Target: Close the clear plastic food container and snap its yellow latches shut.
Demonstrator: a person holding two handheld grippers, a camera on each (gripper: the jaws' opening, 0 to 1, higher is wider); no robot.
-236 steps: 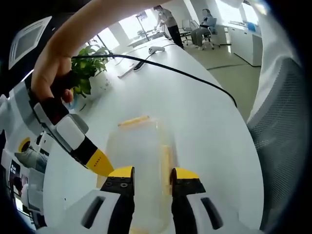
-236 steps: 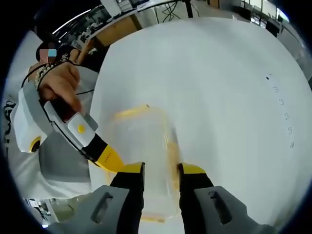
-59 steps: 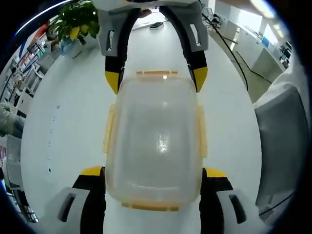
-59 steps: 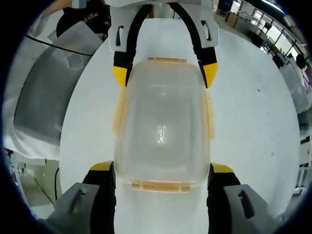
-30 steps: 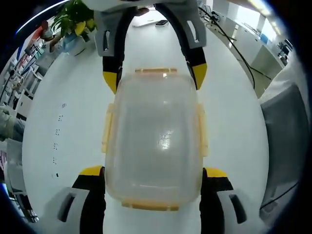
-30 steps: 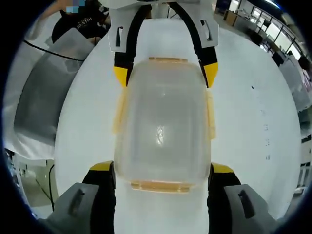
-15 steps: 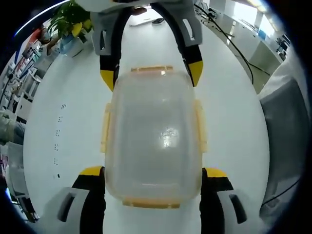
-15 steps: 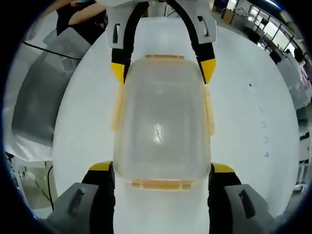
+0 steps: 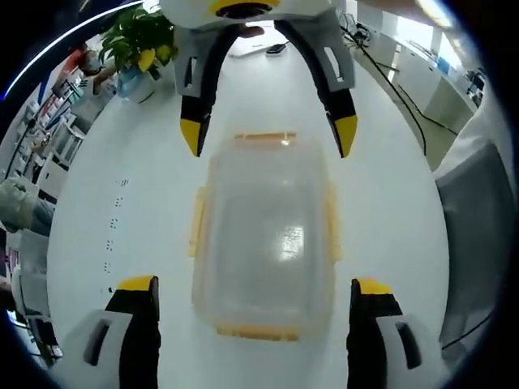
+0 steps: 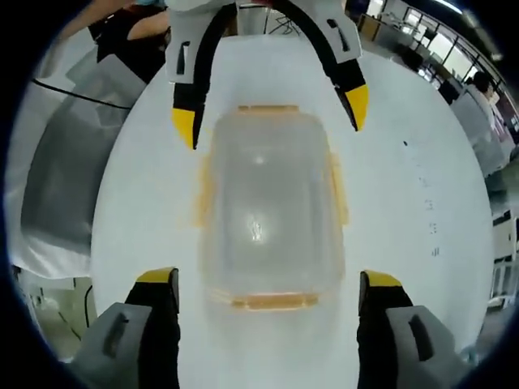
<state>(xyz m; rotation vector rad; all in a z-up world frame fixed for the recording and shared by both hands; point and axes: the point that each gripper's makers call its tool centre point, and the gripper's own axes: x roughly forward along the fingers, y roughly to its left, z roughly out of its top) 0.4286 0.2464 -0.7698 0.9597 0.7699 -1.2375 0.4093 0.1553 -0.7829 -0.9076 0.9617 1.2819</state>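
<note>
The clear plastic container [image 9: 263, 235] lies lid-on on the white table [image 9: 105, 186], with yellow latches [image 9: 197, 231] along its sides and ends. In the left gripper view my left gripper [image 9: 253, 285] stands open, its jaws spread wider than the container's near end and clear of it. My right gripper [image 9: 268, 134] faces it from the far end, also open. In the right gripper view the container [image 10: 268, 215] sits between the open right gripper [image 10: 268, 279] and the open left gripper [image 10: 269, 116]. I cannot tell whether the latches are snapped down.
A potted plant [image 9: 138, 44] stands at the table's far left, and a black cable [image 9: 389, 81] runs along its right side. A grey chair [image 9: 478, 219] is beside the table edge, seen as the grey chair [image 10: 57, 178] in the other view.
Both grippers have opened wider and let go of the container's sides. Both have drawn back a little, so the container looks smaller.
</note>
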